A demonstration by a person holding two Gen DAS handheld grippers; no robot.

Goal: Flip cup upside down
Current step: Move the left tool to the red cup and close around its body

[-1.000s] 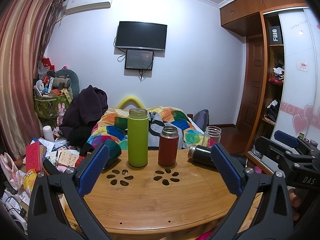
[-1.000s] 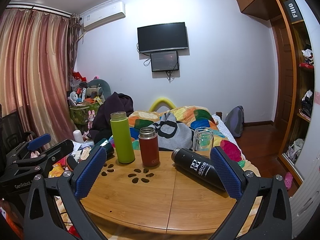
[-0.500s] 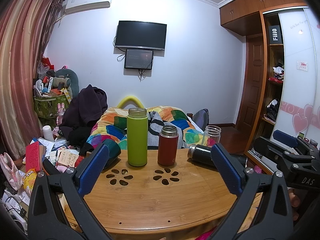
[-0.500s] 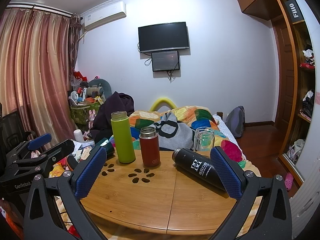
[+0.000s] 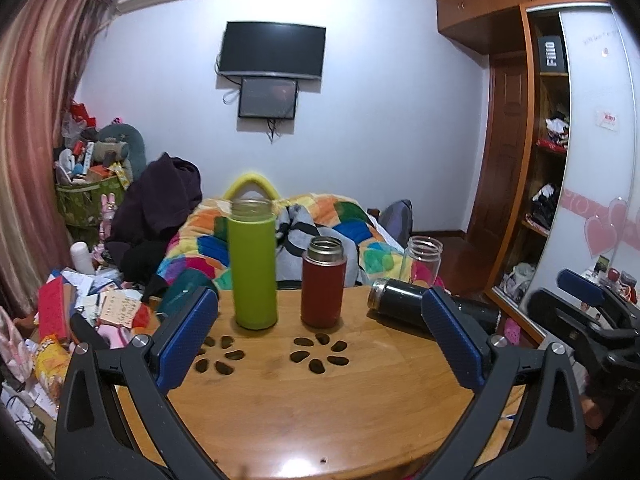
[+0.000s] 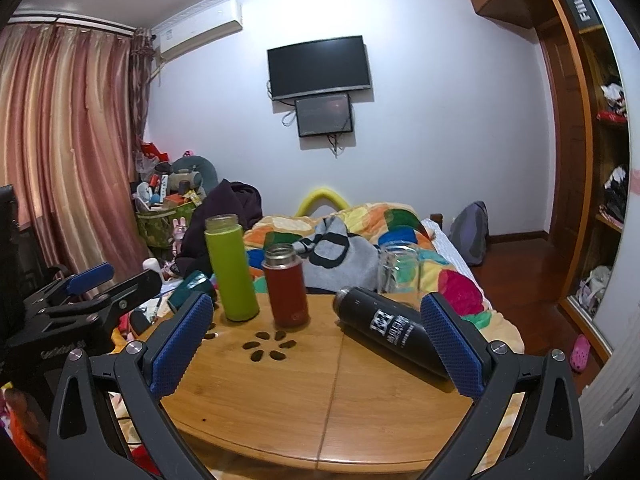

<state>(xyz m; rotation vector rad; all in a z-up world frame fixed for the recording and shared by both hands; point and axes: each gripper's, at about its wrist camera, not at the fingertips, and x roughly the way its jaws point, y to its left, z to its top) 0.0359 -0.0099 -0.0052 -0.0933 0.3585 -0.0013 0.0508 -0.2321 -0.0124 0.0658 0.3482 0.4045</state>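
A tall green cup (image 5: pixel 254 268) and a shorter red cup (image 5: pixel 323 283) stand upright, mouths open, at the far side of the round wooden table (image 5: pixel 320 400). A black flask (image 5: pixel 404 303) lies on its side to the right. A clear glass jar (image 5: pixel 424 258) stands behind it. My left gripper (image 5: pixel 320 336) is open and empty, short of the cups. My right gripper (image 6: pixel 316 344) is open and empty, with the black flask (image 6: pixel 384 326) by its right finger. The green cup (image 6: pixel 232 272) and red cup (image 6: pixel 286 286) stand ahead of it.
A dark teal cup (image 5: pixel 182 286) lies at the table's far left edge behind my left finger. A bed with a colourful quilt (image 5: pixel 320 220) lies beyond the table. Clutter of papers and boxes (image 5: pixel 80 304) fills the floor at left. A wardrobe (image 5: pixel 560 160) stands at right.
Both grippers have shifted slightly, so the cups sit a little lower and closer in view. Nothing on the table has moved.
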